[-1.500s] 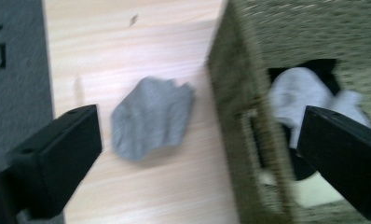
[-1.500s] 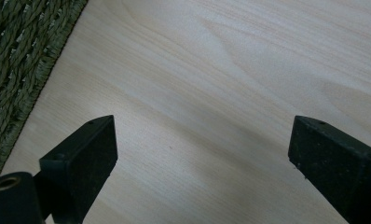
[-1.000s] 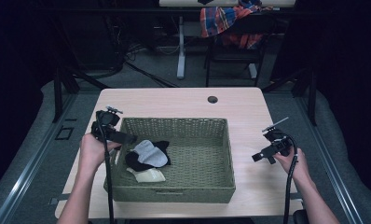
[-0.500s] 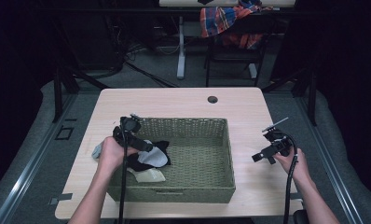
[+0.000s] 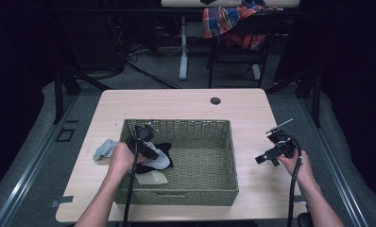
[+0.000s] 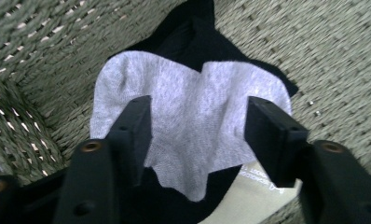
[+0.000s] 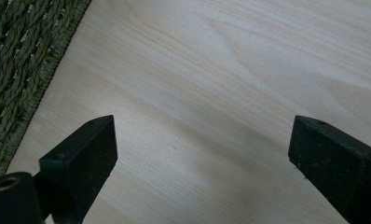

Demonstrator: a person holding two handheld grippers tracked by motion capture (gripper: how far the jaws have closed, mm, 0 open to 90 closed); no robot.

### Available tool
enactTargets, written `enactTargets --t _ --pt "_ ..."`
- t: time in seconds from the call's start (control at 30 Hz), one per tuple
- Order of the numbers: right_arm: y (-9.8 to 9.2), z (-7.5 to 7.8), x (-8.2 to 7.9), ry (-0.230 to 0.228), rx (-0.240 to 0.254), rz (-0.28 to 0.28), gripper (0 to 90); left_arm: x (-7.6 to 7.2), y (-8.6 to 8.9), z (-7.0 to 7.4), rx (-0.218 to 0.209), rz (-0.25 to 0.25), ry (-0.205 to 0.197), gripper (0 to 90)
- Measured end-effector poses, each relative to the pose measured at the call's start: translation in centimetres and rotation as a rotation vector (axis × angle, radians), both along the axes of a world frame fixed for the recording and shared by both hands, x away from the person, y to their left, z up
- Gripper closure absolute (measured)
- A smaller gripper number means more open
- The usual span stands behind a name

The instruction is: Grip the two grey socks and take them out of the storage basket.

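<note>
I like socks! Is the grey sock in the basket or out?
In: the grey sock lies on the basket floor.

A second ago my left gripper [image 5: 150, 152] sat above the table just outside the left wall of the green woven wicker basket [image 5: 186, 191]. Since then I have swung it over that wall and lowered it into the basket. Its jaws now stand apart over the light grey knit sock [image 6: 193, 116], which lies on a black cloth [image 6: 193, 39]. My left hand [image 5: 120, 158] has crossed inward with it.
</note>
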State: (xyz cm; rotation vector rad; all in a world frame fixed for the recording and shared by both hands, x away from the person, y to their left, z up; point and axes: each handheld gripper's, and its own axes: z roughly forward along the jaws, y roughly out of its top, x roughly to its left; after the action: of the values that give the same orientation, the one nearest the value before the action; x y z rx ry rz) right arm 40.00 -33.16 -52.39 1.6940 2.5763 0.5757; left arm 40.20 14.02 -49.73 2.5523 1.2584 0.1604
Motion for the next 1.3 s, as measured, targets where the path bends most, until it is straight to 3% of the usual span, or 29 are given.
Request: enactTargets --t 0.2,0.3,0.4,0.43,0.57,0.73,0.8,0.9,1.3 --pt "-0.1 0.0 0.0 0.008 -0.003 0.009 7.8 0.1 -0.3 -1.0 0.050 -0.010 0.012 61.2" --pt "-0.1 0.0 0.1 0.014 -0.008 0.022 7.8 0.0 -0.4 -1.3 0.049 -0.024 0.019 76.2" --pt "-0.1 0.1 0.1 0.022 -0.021 0.036 7.8 -0.2 -0.7 -1.1 0.060 -0.042 0.016 84.4" --pt "0.0 0.0 0.0 0.005 -0.006 0.011 7.8 -0.3 -0.7 -1.0 0.061 -0.046 0.014 85.1" --pt "0.0 0.0 0.0 0.004 -0.009 0.006 7.8 -0.8 -0.8 0.1 0.049 -0.062 -0.009 85.6" --pt "0.0 -0.1 0.0 0.004 -0.005 0.009 7.8 -1.2 -0.2 1.8 -0.001 -0.063 -0.039 85.8" --pt "-0.2 0.1 0.1 0.023 -0.021 0.037 7.8 -1.3 0.3 2.6 -0.024 -0.058 -0.054 85.8" --pt "0.0 0.0 0.0 0.005 -0.009 0.008 7.8 -1.6 0.8 3.5 -0.053 -0.050 -0.069 85.7" --pt "-0.1 0.0 -0.1 0.001 -0.007 0.016 7.8 -1.7 1.8 6.8 -0.082 -0.044 -0.117 85.7"
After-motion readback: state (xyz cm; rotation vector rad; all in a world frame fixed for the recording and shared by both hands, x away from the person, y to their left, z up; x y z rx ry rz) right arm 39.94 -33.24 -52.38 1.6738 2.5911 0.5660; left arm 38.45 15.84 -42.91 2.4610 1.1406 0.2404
